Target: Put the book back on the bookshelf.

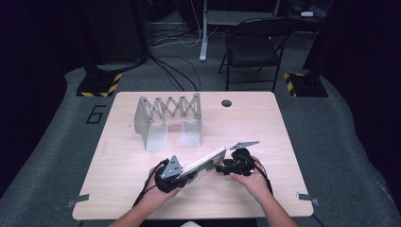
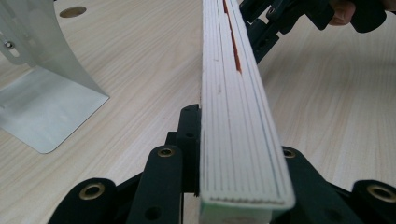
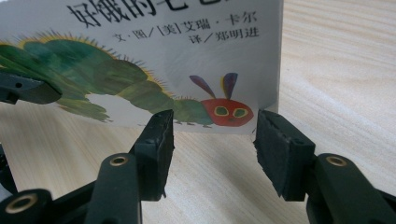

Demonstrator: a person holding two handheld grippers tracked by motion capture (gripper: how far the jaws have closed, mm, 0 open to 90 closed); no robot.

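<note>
A white board book point(image 1: 203, 162) with a green caterpillar on its cover point(image 3: 140, 56) is held tilted above the table's front middle. My left gripper point(image 1: 177, 177) is shut on its lower left end; in the left gripper view the two jaws press both sides of the stacked page edge point(image 2: 238, 116). My right gripper point(image 1: 222, 168) is at the book's right end. Its jaws point(image 3: 212, 144) stand open, with the book's cover edge just beyond the fingertips and nothing clamped between them.
A folding metal rack point(image 1: 168, 118) with curved plates point(image 2: 42, 93) stands at the back left of the wooden table point(image 1: 265, 127). A round hole point(image 1: 226, 103) lies near the far edge. A folding chair point(image 1: 253, 47) and cables are on the floor behind.
</note>
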